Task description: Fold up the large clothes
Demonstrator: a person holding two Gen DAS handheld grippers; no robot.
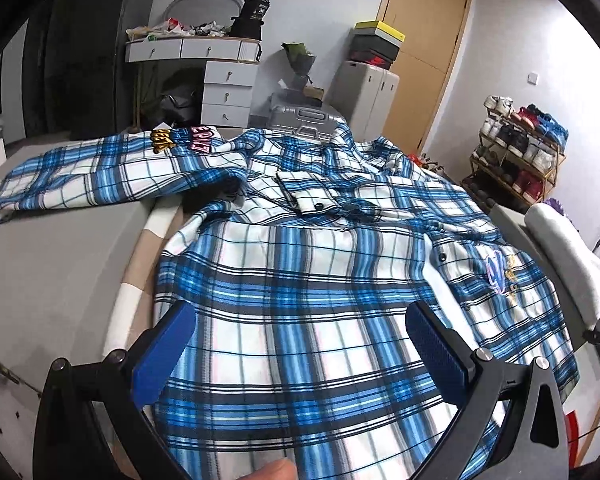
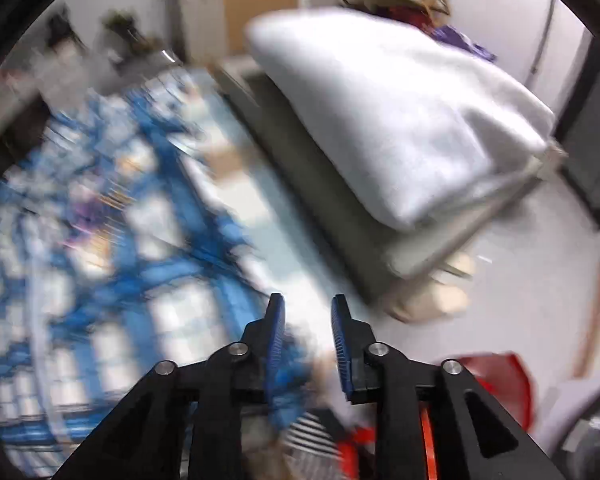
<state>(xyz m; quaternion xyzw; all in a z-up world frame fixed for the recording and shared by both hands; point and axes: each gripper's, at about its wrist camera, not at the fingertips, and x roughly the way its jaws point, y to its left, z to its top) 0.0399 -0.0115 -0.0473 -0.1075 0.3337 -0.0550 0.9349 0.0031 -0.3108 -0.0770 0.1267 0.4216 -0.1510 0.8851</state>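
A large blue and white plaid shirt (image 1: 308, 280) lies spread, front up, on the grey bed (image 1: 60, 260), with one sleeve (image 1: 100, 172) stretched out to the left. My left gripper (image 1: 300, 312) hovers over the shirt's near hem, open wide, with nothing between its blue pads (image 1: 168, 356). In the blurred right wrist view the same shirt (image 2: 112, 240) fills the left half. My right gripper (image 2: 307, 308) hangs over the shirt's right edge near the bed's side. Its jaws stand a little apart and I see nothing pressed between them.
A folded white blanket (image 2: 380, 120) lies on a grey bench (image 1: 512, 220) right of the bed. A silver suitcase (image 1: 300, 118), white drawers (image 1: 226, 92) and a shoe rack (image 1: 516, 148) stand behind. Slippers (image 2: 432, 300) and a red thing (image 2: 496, 380) are on the floor.
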